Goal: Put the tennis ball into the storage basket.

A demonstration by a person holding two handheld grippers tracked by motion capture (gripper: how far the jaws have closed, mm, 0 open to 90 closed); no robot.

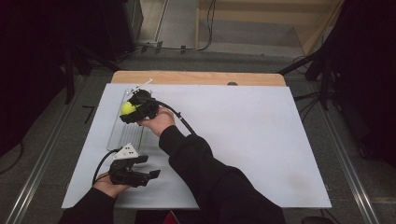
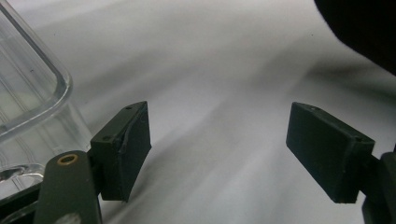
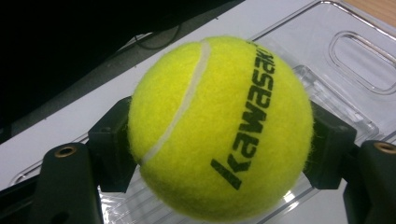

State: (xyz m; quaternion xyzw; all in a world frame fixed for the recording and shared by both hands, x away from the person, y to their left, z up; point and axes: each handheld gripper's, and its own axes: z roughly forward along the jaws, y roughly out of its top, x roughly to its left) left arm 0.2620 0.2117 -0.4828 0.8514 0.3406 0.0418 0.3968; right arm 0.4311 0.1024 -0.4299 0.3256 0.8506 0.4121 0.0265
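At the near edge of the table (image 1: 243,154), the left gripper (image 1: 140,175) rests with jaws spread wide on nothing, just beside the tray's (image 1: 116,135) near corner. Farther off, the right gripper (image 1: 133,109) pinches a yellow ball (image 1: 127,108) above the tray, seemingly not touching it. Its own view adds the ball's (image 3: 219,126) black "kawasaki" lettering and the clear tray (image 3: 355,60) beneath.

both arms wear long black sleeves (image 1: 219,182). each hand-held gripper is black: the left hand-held gripper (image 1: 148,166) carries a grey three-cornered plate (image 1: 127,151) with small dark holes, and a black cable (image 1: 183,120) trails from the right hand-held gripper (image 1: 125,112). flat rectangular black pads (image 2: 133,149) sit on arms with a brass-ringed screw hole (image 2: 68,159).
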